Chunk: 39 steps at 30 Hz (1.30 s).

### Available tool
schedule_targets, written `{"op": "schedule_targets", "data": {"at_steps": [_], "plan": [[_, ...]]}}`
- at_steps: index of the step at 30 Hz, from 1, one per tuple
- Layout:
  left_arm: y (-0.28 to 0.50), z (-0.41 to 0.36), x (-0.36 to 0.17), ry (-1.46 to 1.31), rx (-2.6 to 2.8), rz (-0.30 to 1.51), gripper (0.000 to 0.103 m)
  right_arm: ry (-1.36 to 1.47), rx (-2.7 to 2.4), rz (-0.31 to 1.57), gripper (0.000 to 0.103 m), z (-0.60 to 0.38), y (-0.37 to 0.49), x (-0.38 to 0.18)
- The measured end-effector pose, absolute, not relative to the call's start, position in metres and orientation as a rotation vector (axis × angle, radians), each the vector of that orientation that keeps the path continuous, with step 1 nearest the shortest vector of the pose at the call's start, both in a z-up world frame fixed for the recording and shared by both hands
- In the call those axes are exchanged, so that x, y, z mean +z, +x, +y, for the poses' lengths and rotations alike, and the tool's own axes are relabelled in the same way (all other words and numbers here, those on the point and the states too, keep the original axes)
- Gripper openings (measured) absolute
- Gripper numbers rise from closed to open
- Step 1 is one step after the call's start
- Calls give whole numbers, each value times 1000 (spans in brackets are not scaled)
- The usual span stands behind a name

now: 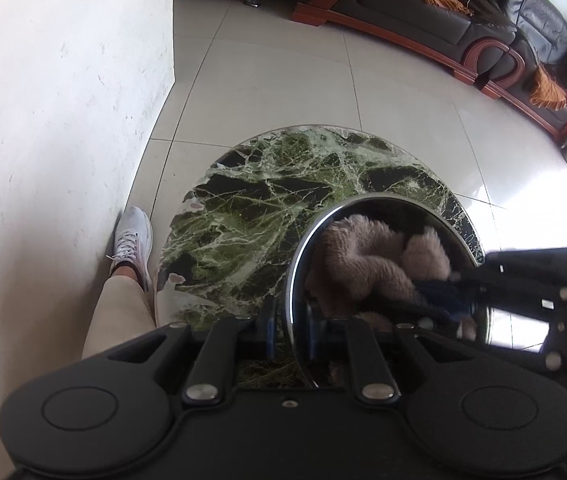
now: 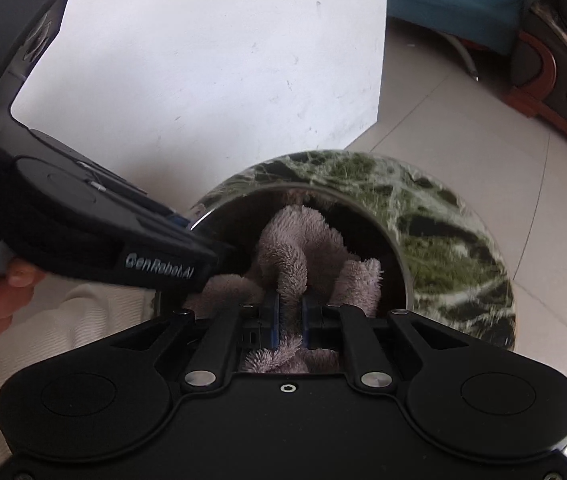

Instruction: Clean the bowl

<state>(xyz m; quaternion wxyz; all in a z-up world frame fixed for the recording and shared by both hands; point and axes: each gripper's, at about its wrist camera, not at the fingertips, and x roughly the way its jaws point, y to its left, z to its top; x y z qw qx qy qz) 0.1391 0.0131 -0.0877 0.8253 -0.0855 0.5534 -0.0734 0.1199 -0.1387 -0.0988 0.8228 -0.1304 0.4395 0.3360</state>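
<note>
Table [image 1: 267,200] of green marble bears bowl [image 1: 303,256], wall [image 1: 43,120] and shoe [image 1: 133,236] beside

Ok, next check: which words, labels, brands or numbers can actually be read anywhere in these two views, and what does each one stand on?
"GenRobot.AI": pale lettering on the side of the black left gripper, seen in the right wrist view where it clamps the rim of the shiny steel bowl.
No other text shows: none on the fluffy pinkish-grey cloth, the round green marble table, the bowl or the black right gripper.
</note>
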Motion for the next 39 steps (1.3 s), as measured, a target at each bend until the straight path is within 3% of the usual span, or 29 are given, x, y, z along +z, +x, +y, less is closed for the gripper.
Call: {"op": "schedule_targets", "data": {"at_steps": [14,24,34,39], "plan": [[139,14,-88,-186,-170,1177,13,-278,722,956,10,-149,109,-101],[138,16,-88,-190,-177,1181,13,-324,689,860,10,-150,125,-91],[140,16,-88,-192,-181,1184,13,-245,732,944,10,-153,101,-100],[139,15,-88,-191,-181,1187,14,-320,721,873,10,-143,111,-93]]}}
